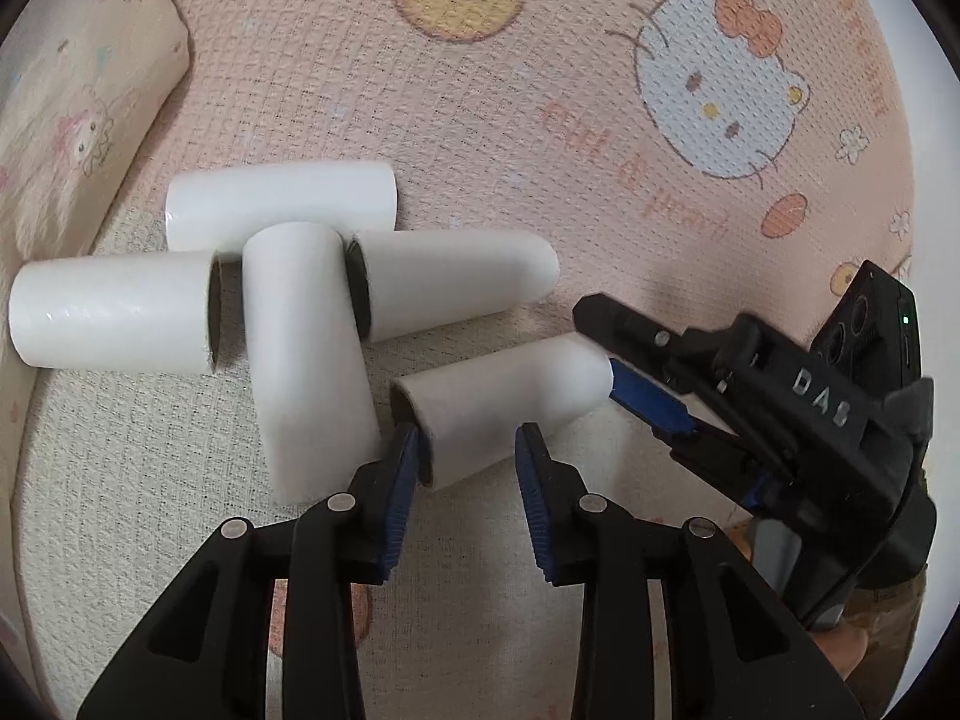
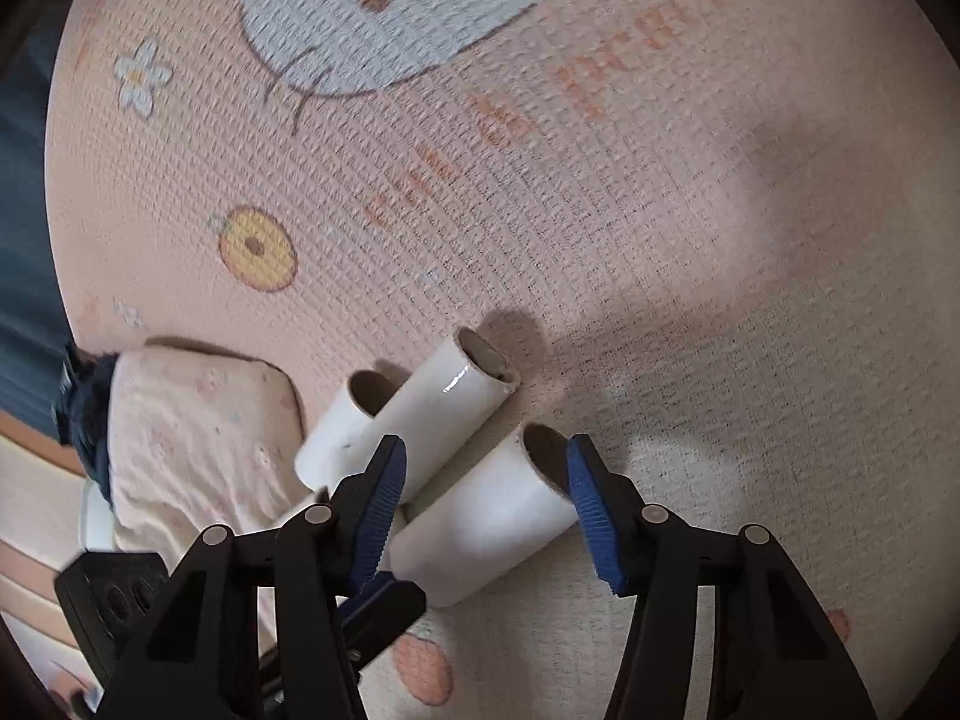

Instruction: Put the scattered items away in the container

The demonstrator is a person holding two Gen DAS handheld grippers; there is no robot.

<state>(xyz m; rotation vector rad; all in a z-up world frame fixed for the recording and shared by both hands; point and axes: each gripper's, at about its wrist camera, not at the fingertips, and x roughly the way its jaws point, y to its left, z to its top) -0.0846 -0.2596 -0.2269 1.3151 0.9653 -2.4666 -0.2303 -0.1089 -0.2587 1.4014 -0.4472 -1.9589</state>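
Note:
Several white paper rolls with brown cores lie in a loose heap point(image 1: 306, 348) on the mat. The nearest roll point(image 1: 504, 396) lies crosswise just beyond my left gripper point(image 1: 469, 438), which is open; its left fingertip point(image 1: 411, 444) touches the roll's open end. My right gripper point(image 1: 600, 339) comes in from the right and straddles that roll's other end. In the right wrist view the same roll point(image 2: 480, 522) lies between the open jaws of my right gripper point(image 2: 486, 450), one blue pad point(image 2: 585, 492) at its rim. The cream fabric container point(image 1: 78, 90) stands at the far left.
A pink cartoon-print mat point(image 1: 480, 90) covers the floor. Two more rolls point(image 2: 456, 396) lie just past the right gripper, next to the container point(image 2: 192, 438). A person's dark blue clothing point(image 2: 24, 240) fills the left edge. A hand point(image 1: 840, 654) holds the right gripper.

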